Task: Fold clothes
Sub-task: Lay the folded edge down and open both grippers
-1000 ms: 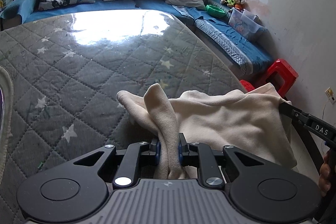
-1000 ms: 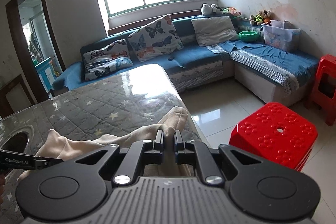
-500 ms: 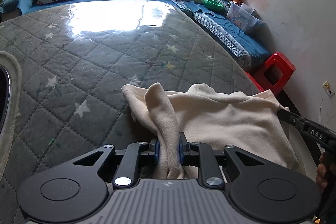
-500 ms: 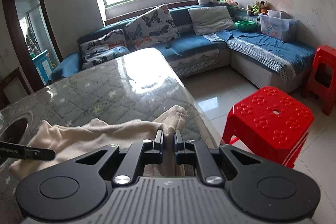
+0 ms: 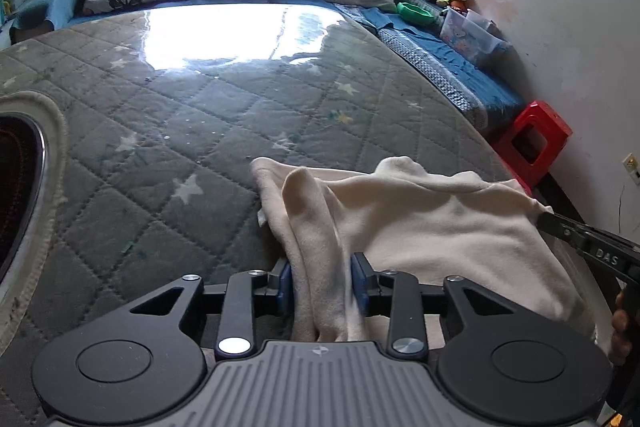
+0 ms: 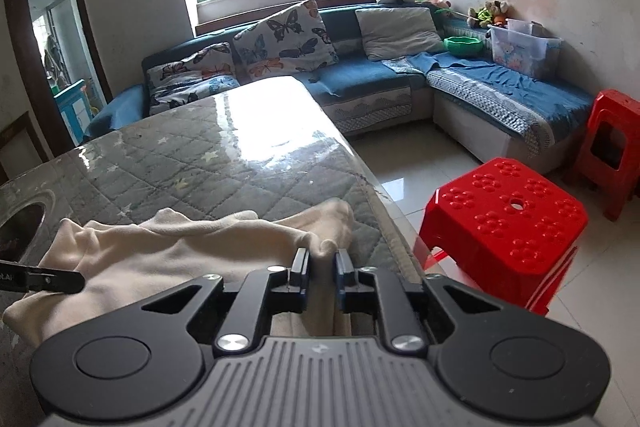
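Note:
A cream fleece garment [image 5: 440,219] lies bunched near the right edge of the grey quilted table [image 5: 200,107]. My left gripper [image 5: 322,275] holds its jaws apart around a thick fold of the garment, and the cloth sits loosely between them. My right gripper [image 6: 323,267] is shut on another fold of the garment [image 6: 180,251], close to the table's edge. The right gripper's finger [image 5: 592,251] shows at the garment's far right in the left wrist view. The left gripper's tip [image 6: 40,279] shows at the left in the right wrist view.
A dark round basin with a pale rim [image 5: 24,187] sits at the table's left. A red stool [image 6: 504,219] stands on the tiled floor beside the table, a taller one [image 6: 612,139] behind it. A blue corner sofa [image 6: 360,79] lines the walls.
Both grippers have lowered the garment onto the table. The left jaws have spread wider around the fold. The right jaws stay closed on the cloth.

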